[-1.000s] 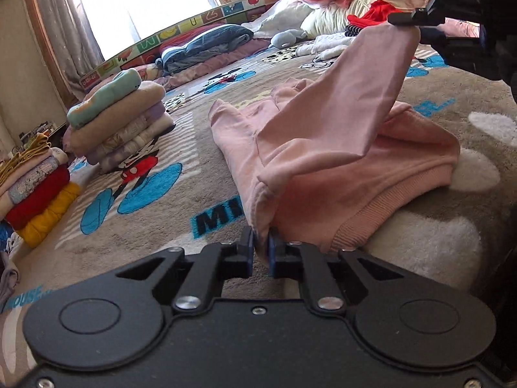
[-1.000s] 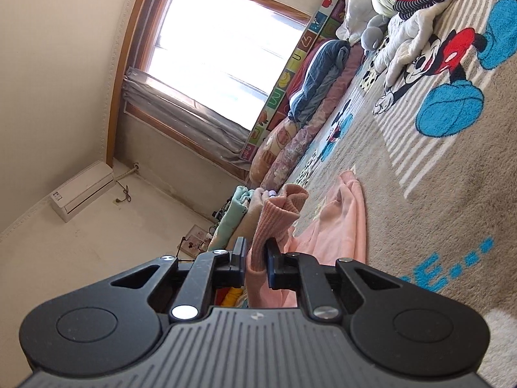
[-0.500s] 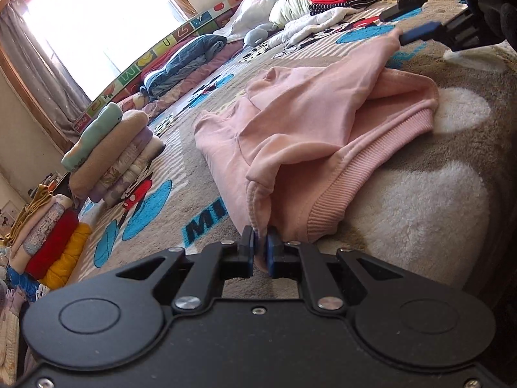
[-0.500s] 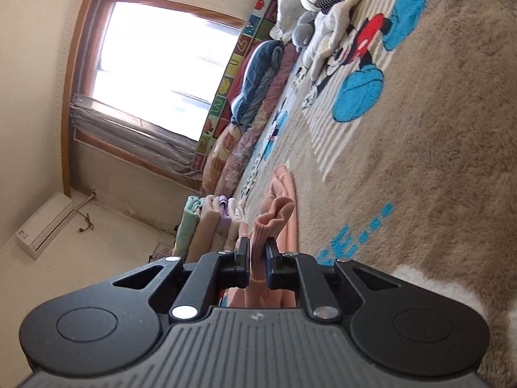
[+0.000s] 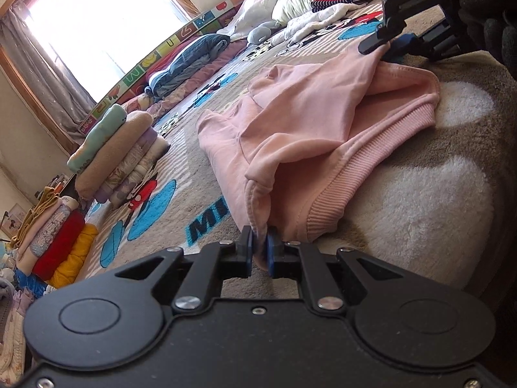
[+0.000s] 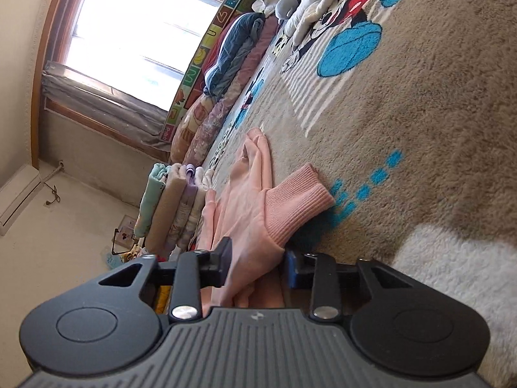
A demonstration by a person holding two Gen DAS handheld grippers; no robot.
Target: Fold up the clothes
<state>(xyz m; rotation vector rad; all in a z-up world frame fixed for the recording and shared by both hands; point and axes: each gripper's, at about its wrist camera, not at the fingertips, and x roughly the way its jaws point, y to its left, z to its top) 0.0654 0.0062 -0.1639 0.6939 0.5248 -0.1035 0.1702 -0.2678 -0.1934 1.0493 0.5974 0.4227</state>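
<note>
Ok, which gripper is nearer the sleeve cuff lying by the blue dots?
Right gripper: its closing fingers straddle the sleeve behind that cuff; the left gripper pinches the sweatshirt's opposite side.

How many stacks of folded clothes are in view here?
2. A pastel stack stands on the carpet left of the pink sweatshirt; a second stack, with red and yellow layers, sits by the left edge. More may be cut off there.

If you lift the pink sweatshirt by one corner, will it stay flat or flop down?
Probably flop. The pink sweatshirt already sags in soft folds where the left gripper pinches its edge, so it looks limp, not stiff. Its thick ribbed cuff hints it is a bit heavy for cloth, so it would likely hang straight down. The fuzzy rug would probably stop it sliding.
</note>
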